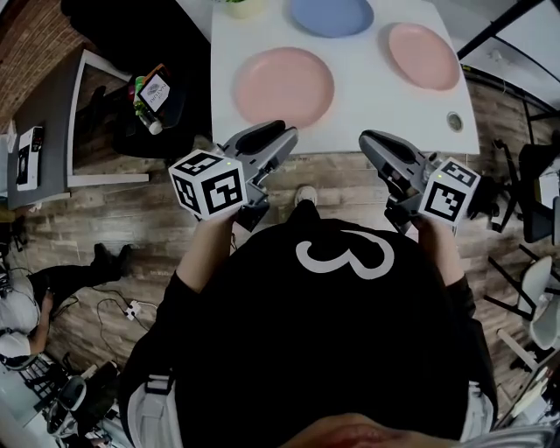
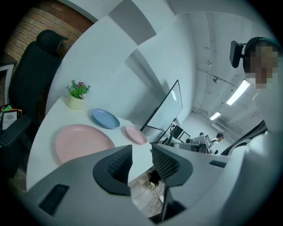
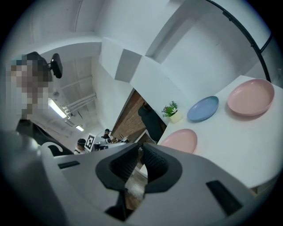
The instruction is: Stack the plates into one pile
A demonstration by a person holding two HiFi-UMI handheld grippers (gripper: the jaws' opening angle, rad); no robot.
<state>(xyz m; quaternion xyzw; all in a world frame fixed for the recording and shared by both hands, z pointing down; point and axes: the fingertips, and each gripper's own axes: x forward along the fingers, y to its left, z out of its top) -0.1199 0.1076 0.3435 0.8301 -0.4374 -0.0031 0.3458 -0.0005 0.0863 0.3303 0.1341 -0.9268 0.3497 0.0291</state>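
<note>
The left gripper (image 1: pixel 282 140), at the frame's left, hangs just short of the white table's (image 1: pixel 367 118) near edge. Its jaws are apart with nothing between them. Just beyond it lies the large pink plate (image 1: pixel 283 85). The blue plate (image 1: pixel 331 15) sits at top centre and the small pink plate (image 1: pixel 423 55) at upper right. All three are apart, none stacked. The right gripper (image 1: pixel 369 140) has its jaws together and empty.

Likely risks: the plates lie flat on a smooth top, so a jaw meeting a rim could shove the plate rather than catch it. The small pink plate, near the table's right edge, could slide off. Closed jaws cannot take a rim.
</note>
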